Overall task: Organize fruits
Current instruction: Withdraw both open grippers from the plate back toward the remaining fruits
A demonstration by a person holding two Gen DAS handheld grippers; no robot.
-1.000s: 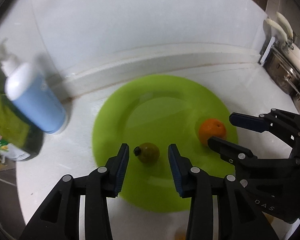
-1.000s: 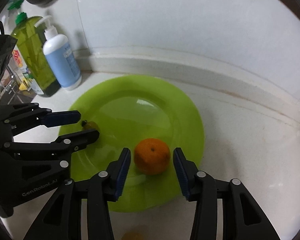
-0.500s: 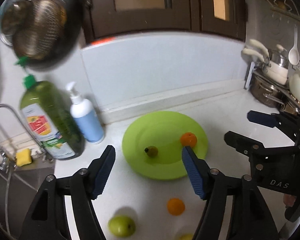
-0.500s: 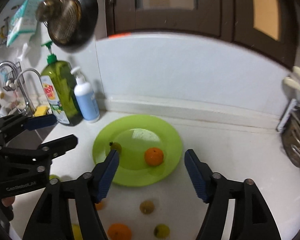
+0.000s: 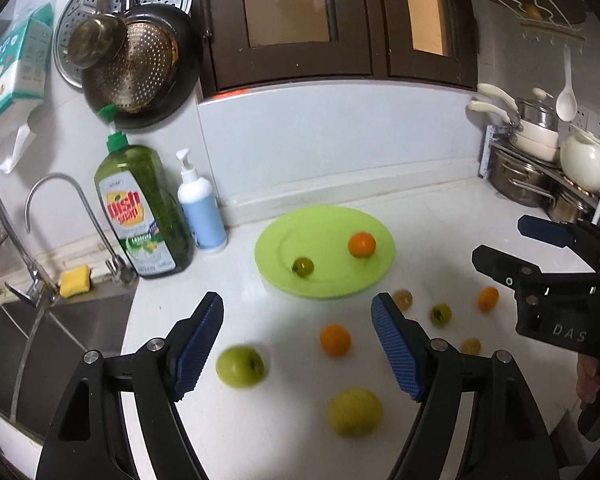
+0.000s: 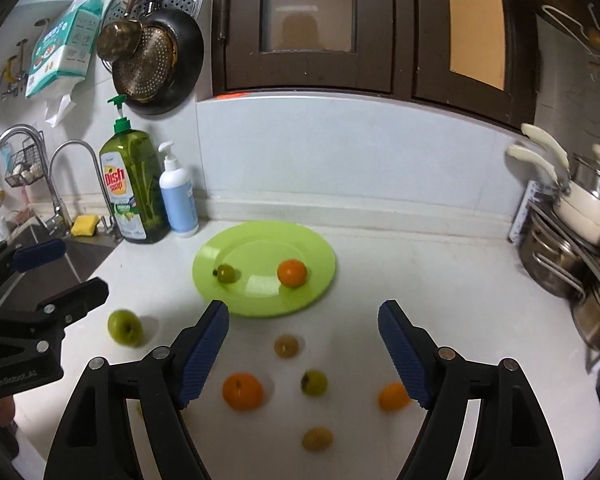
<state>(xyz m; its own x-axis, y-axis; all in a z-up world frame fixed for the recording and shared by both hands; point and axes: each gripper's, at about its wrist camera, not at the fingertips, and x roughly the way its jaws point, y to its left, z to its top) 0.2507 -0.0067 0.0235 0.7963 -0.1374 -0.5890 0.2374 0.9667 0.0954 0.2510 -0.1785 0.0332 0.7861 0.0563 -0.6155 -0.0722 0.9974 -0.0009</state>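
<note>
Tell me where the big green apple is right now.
The green apple sits on the white counter, off the lime plate on its sink side. In the right wrist view it lies just past the left gripper.

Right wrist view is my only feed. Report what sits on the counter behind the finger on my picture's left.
Observer: A large yellow-green fruit lies there, nearest the front of the counter and apart from the green apple.
Operator: Confirm the left gripper is free.
Observer: The left gripper is empty. Its jaws have just been opening, and nothing is between them.
Operator: Check above the pots.
Observer: A white spoon hangs there, above a white jug.
</note>
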